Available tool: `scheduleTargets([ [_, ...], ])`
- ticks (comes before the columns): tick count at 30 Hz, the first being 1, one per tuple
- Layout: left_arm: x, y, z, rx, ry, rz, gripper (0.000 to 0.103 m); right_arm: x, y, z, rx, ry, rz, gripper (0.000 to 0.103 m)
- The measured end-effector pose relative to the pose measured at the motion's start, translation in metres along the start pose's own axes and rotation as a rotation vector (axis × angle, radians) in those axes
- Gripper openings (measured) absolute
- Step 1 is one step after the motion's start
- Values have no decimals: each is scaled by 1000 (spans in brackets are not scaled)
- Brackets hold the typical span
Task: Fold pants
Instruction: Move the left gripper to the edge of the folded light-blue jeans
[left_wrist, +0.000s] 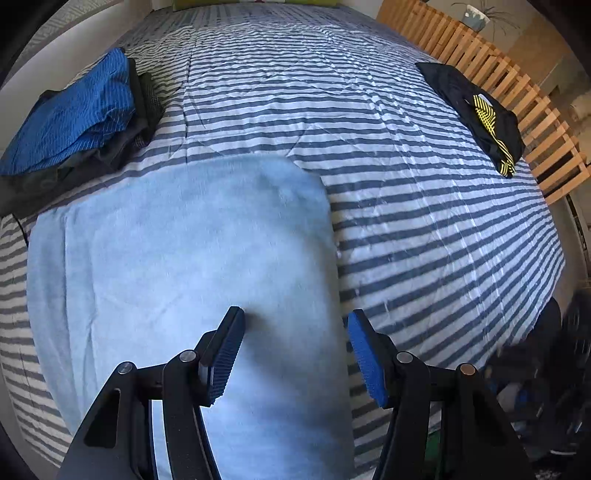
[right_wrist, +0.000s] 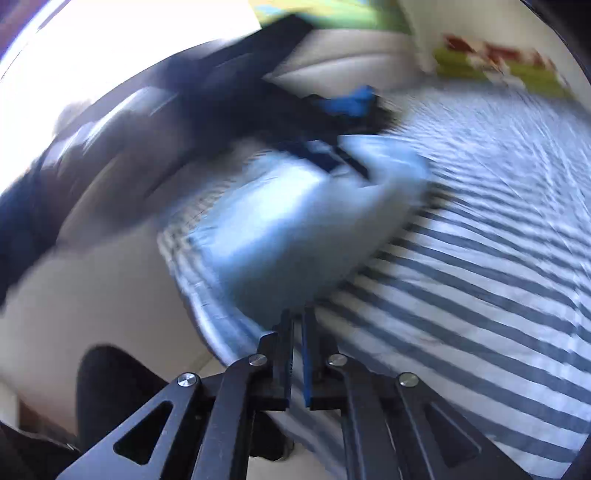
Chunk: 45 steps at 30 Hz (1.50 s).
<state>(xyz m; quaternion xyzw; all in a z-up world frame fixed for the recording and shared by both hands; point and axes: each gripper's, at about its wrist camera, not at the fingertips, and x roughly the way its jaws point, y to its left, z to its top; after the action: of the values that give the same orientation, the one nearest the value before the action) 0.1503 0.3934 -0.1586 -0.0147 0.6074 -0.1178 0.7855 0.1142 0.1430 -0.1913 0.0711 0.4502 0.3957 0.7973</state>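
The light blue pants (left_wrist: 184, 258) lie flat in a folded rectangle on the striped bed cover (left_wrist: 406, 184). My left gripper (left_wrist: 295, 317) hovers open over their near right part, its blue pads well apart with only the flat cloth below them. In the blurred right wrist view the pants (right_wrist: 295, 221) lie just ahead of my right gripper (right_wrist: 297, 314), at the bed's near edge. Its fingers stand almost together and I see no cloth between them. A person's dark sleeve (right_wrist: 166, 122) reaches over the pants from the left.
A pile of blue and dark clothes (left_wrist: 74, 122) sits at the bed's left. A black garment with a yellow pattern (left_wrist: 480, 114) lies at the right, by a wooden slatted frame (left_wrist: 517, 81). Dark clutter (left_wrist: 535, 387) lies on the floor at the right.
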Motion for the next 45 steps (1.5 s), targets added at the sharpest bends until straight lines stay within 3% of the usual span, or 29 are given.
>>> scheduleTargets([
  [3, -1, -16, -50, 12, -42, 7, 62, -15, -37, 31, 102, -4, -58, 10],
  [5, 1, -27, -83, 43, -93, 3, 62, -13, -57, 54, 170, -20, -70, 35],
  [6, 1, -29, -96, 32, -117, 4, 62, -7, -66, 64, 208, -22, -56, 38],
  [9, -8, -18, -119, -80, -175, -44, 62, 25, -90, 85, 297, 57, -11, 38],
  [12, -20, -9, -127, -114, -202, -32, 62, 60, -99, 94, 329, 125, -50, 38],
  [14, -19, -1, -131, -112, -199, 34, 62, 69, -99, 91, 327, 141, -75, 36],
  [18, -21, 19, -142, -194, -231, -63, 61, 84, -99, 92, 347, 159, -19, 27],
  [20, -22, 18, -142, -181, -232, -54, 62, 91, -96, 91, 349, 184, 4, 2],
  [21, -23, 16, -143, -172, -231, -47, 62, 90, -94, 90, 353, 188, 4, 1],
  [24, -23, 13, -145, -144, -230, -36, 62, 72, -91, 85, 346, 137, -31, 0],
  [33, -21, 25, -136, -201, -244, -58, 62, 21, -90, 81, 291, 81, -63, 0],
  [38, -23, 29, -134, -231, -237, -61, 62, 4, -108, 81, 310, 34, -205, 0],
  [45, -30, 25, -139, -225, -229, -42, 62, -39, -149, 68, 368, 11, -303, 0],
])
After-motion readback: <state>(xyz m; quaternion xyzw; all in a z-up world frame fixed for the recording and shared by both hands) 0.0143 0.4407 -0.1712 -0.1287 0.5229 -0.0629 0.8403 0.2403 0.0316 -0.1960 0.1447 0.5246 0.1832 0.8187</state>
